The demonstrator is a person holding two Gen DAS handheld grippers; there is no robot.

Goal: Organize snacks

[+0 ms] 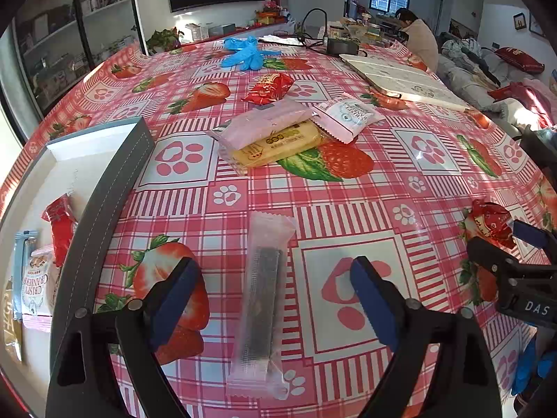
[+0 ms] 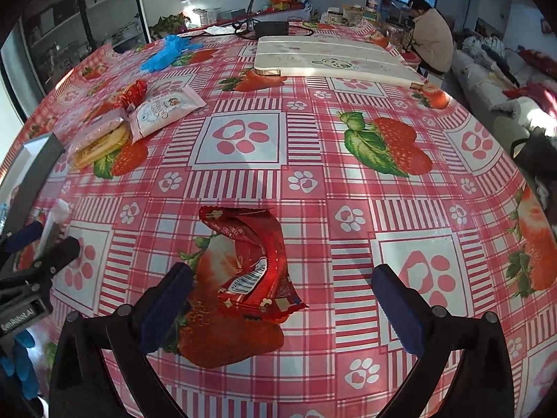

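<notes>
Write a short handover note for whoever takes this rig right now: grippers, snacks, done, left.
Left gripper: open, straddling the clear-wrapped dark snack bar lying on the table.
Right gripper: open over the crumpled red foil snack packet, not gripping.
Done: several packets already in the grey-rimmed white box at left.
Left: those two, plus the pile of pink, yellow, white and red packets farther back.

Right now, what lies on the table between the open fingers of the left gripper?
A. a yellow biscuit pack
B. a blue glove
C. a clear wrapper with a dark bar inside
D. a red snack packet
C: the clear-wrapped dark bar lies lengthwise between the left gripper, whose jaws stand wide apart and do not touch it.
</notes>
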